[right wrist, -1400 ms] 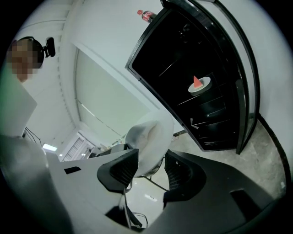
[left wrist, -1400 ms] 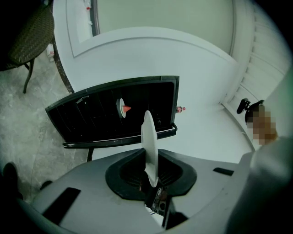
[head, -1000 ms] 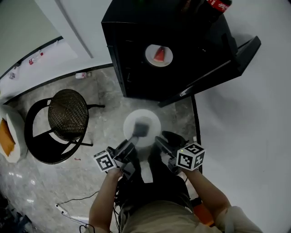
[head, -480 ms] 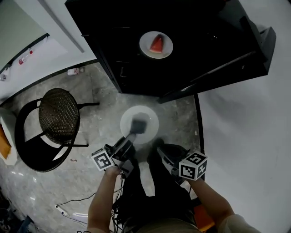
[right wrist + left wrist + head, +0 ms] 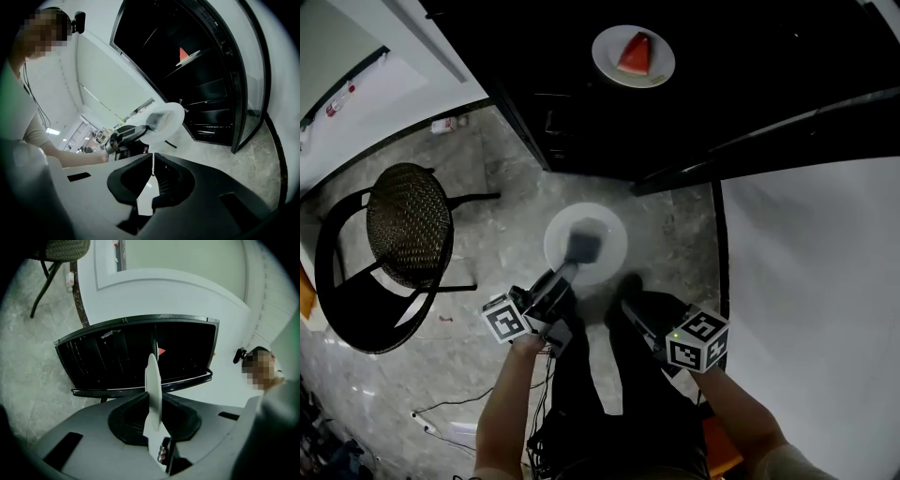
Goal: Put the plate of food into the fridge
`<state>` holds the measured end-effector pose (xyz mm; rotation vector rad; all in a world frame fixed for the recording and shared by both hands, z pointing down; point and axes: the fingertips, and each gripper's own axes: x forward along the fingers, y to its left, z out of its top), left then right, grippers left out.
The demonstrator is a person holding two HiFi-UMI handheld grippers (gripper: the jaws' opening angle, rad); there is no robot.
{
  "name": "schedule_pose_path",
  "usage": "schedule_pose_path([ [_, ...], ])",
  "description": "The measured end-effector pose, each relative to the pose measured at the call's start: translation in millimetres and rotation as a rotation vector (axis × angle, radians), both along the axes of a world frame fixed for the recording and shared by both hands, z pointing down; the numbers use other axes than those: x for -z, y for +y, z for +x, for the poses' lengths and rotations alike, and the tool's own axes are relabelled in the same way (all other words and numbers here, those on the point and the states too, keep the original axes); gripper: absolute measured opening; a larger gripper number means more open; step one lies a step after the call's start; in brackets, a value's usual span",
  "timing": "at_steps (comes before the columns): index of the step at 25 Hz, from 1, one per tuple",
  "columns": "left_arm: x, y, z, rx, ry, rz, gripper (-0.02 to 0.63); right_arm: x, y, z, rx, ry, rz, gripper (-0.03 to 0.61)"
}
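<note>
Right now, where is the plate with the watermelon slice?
Head view, top centre: the watermelon plate sits on a shelf in the open black fridge, beyond the white plate gripped by the left tongs.

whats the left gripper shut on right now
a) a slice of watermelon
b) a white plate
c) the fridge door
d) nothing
b: in the left gripper view, the left gripper has its jaws closed on the rim of the white plate, which is seen edge-on there, and the head view shows the same plate held out in front of the person.
</note>
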<state>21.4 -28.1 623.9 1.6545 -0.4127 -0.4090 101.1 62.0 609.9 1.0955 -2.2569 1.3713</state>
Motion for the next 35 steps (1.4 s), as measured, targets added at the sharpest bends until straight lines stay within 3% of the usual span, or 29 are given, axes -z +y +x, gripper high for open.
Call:
schedule_pose_path([
  [10,-43,-18,6,0.002,0.006,-0.033,0.052,-37,-26,4,-0.003,0.026,-0.001,0.028],
  [19,-89,-31,14,-0.012,-0.019,-0.018,0.052,-83,-21,-1,0.06,0.045,-0.032,0.028],
  [25,-124,-26,12,-0.02,-0.05,-0.065,0.052,-105,-21,-1,0.071,0.048,-0.038,0.028],
  [35,-152,-30,21,-0.01,-0.015,-0.094,0.052,-120,-20,-2,0.082,0.041,-0.028,0.028],
])
